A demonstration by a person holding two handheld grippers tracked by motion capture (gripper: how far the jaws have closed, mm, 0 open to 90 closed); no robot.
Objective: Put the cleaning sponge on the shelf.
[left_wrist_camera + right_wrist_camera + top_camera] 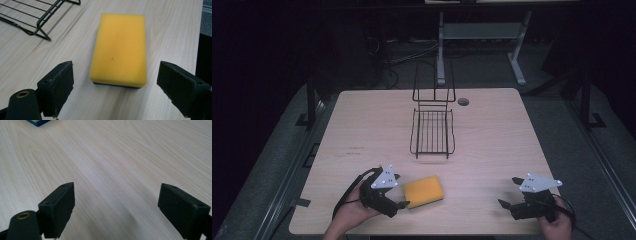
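High view overlooks the table [492,130]; gripper views skim it closely.

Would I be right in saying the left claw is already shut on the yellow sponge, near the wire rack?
Not quite: the left claw is open. The left gripper view shows its jaws spread apart, the yellow sponge lying just ahead, untouched. The wire rack is indeed nearby.

Both the left gripper [403,204] and the right gripper [507,192] are black, each with two blocky, scuffed jaws, a brass-ringed hole at 7 o'clock in its own view, a grey three-cornered plate with small screws on top, and a trailing black cable.
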